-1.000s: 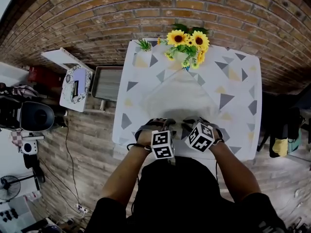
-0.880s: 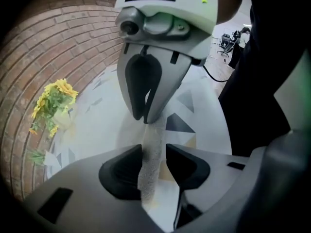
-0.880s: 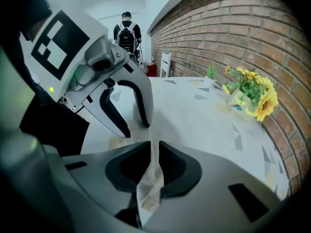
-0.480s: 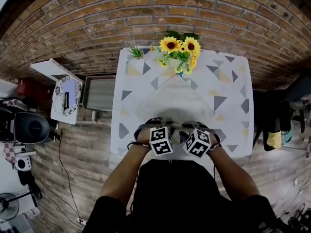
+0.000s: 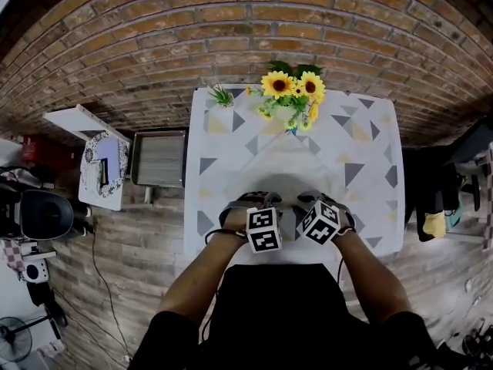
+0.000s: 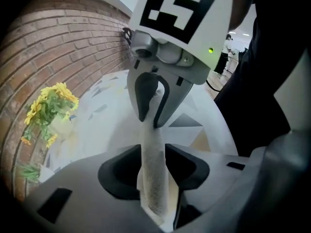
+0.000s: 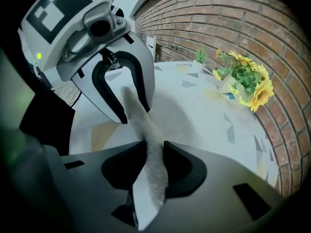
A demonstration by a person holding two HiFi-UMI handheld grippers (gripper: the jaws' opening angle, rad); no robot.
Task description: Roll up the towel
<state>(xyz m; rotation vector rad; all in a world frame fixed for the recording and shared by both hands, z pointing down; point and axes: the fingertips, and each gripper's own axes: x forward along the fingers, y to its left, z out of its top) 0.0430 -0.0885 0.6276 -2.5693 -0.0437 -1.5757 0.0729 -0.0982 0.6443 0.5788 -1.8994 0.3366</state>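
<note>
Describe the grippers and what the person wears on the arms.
Both the left gripper and right gripper have pale grey housings, dark curved fingers, a green light, and a white cube with black square markers on top. The person's black top has short sleeves.

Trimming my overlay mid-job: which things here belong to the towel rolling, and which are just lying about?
Job: towel, between the jaws of left tongs and right tongs, which have just been opening; patterned table.
Lying about: sunflowers, small green plant, grey tray beside the table.
</note>
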